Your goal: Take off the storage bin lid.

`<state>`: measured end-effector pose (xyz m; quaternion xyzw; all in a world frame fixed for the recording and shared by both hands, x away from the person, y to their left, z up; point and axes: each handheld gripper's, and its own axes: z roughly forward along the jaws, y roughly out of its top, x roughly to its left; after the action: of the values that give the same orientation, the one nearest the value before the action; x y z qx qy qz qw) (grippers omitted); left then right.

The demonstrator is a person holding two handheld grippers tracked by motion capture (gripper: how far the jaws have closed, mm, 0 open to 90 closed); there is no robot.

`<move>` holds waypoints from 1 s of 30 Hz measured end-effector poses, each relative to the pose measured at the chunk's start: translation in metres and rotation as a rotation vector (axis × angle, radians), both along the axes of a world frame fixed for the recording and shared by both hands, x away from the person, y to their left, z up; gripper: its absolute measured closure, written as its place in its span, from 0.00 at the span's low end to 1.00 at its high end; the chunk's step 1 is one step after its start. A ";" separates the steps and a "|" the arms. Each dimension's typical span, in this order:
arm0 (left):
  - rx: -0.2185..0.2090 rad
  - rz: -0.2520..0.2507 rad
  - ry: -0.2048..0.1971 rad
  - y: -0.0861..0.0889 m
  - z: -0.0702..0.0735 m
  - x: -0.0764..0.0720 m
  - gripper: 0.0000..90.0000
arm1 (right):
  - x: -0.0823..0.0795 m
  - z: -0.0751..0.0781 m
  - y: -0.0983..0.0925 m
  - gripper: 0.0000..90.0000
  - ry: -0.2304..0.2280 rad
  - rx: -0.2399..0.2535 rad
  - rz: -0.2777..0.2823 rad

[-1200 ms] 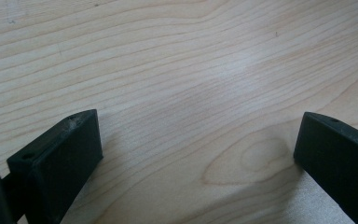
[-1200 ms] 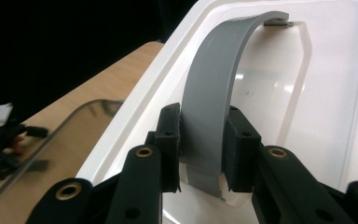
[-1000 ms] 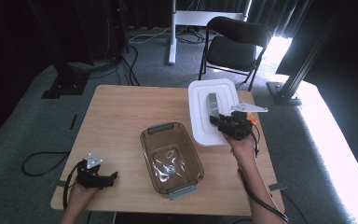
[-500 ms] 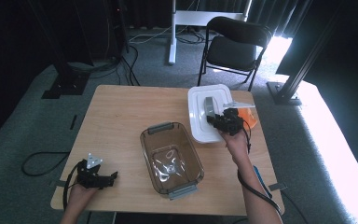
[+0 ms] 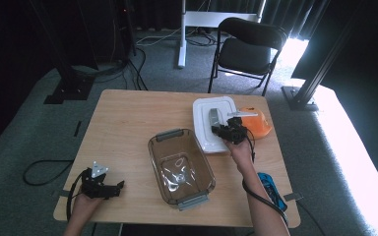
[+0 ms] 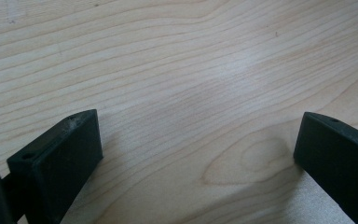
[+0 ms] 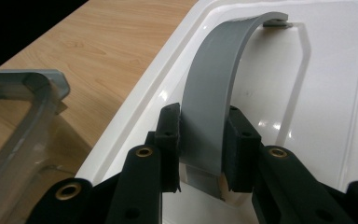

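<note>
White lid (image 7: 317,93), glossy, with an arched grey handle (image 7: 214,93) pinched by right gripper (image 7: 201,154) fingers.

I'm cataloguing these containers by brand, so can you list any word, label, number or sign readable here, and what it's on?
None: no word, number or sign can be read in any view.
White lid with its grey handle: plain, unprinted where it shows.
Clear container: no label visible.
Orange thing and blue thing: too small to tell whether they bear print.
Wooden table: bare grain.
</note>
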<state>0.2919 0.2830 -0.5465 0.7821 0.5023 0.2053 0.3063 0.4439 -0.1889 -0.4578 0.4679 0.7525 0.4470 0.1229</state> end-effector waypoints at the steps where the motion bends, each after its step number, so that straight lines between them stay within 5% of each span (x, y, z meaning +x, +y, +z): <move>1: 0.001 -0.001 0.000 0.000 0.000 0.000 0.01 | 0.001 -0.001 0.001 0.79 -0.001 -0.002 -0.001; 30: 0.000 -0.001 0.000 0.000 0.000 0.000 0.01 | 0.022 -0.053 0.017 0.79 0.093 -0.020 0.033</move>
<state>0.2918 0.2831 -0.5465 0.7824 0.5021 0.2052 0.3061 0.4658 -0.1717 -0.5106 0.4746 0.7693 0.4191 0.0851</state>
